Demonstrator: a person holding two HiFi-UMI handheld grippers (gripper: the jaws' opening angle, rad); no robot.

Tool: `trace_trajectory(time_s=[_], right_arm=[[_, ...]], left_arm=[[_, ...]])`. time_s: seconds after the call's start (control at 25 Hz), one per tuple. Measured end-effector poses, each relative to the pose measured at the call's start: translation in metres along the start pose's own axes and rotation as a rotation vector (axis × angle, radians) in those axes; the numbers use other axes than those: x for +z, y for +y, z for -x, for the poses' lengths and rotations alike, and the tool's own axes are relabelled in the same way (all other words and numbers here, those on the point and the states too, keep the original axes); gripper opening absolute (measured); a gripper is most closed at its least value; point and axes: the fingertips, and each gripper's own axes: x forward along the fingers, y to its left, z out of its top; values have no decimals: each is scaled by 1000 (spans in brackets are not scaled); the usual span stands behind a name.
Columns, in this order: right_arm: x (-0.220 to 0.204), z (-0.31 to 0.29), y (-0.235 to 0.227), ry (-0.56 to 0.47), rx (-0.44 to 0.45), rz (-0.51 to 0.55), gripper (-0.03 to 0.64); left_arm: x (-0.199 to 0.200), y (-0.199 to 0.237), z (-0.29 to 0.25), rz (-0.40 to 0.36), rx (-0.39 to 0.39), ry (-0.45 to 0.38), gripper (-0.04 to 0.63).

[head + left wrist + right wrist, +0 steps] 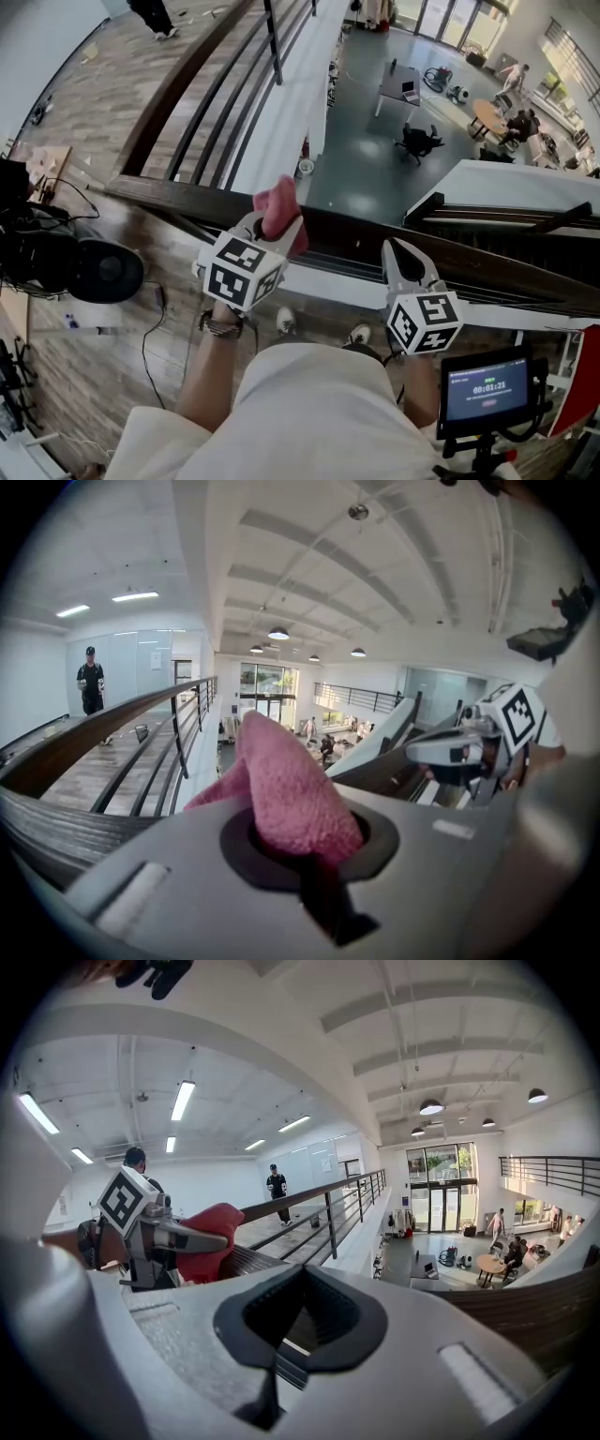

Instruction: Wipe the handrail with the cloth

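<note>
Left gripper (274, 223) is clenched on the pink cloth (278, 202). In the left gripper view the cloth (286, 789) fills the notch between the dark pads (375, 841) and sticks up past the left gripper's (309, 850) tips in a rounded fold.

In the head view the cloth sits over the dark wooden handrail (169, 195) in front of me. It is left of the middle of that stretch, nearer the corner where the side rail runs off along the walkway. A flap of cloth hangs against the rail's near edge. I cannot tell whether it presses on the wood.

Right gripper (396, 249) is closed with nothing in it. In the right gripper view the right gripper's (300, 1321) pads meet in a slit at the bottom, and only the ribbed rail (248, 1262) shows through the notch. Its tips lie over the same handrail to the right of the cloth and well apart from it. Contact with the rail is unclear.

Each gripper sees the other, the right gripper (450, 752) from the left and the left gripper (197, 1239) with the cloth (211, 1232) from the right.

A small screen (487, 386) is mounted at my lower right. Black gear (94, 270) with cables sits on the wood floor (112, 56) to my left. A person (277, 1183) stands far down the walkway by the side rail. An open lower level with tables (398, 84) lies beyond the rail.
</note>
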Motion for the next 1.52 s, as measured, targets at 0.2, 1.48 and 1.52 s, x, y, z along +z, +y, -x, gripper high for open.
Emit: trace_trajectory(time_s=[0.2, 1.48, 1.52], right_arm=[[5, 2, 4, 2, 12, 3, 3], [-3, 5, -4, 13, 1, -3, 3], [-4, 5, -5, 14, 1, -3, 3]], left_arm=[[2, 9, 9, 14, 30, -4, 35], [-12, 89, 49, 46, 314, -96, 34], [-12, 89, 49, 49, 315, -104, 35]])
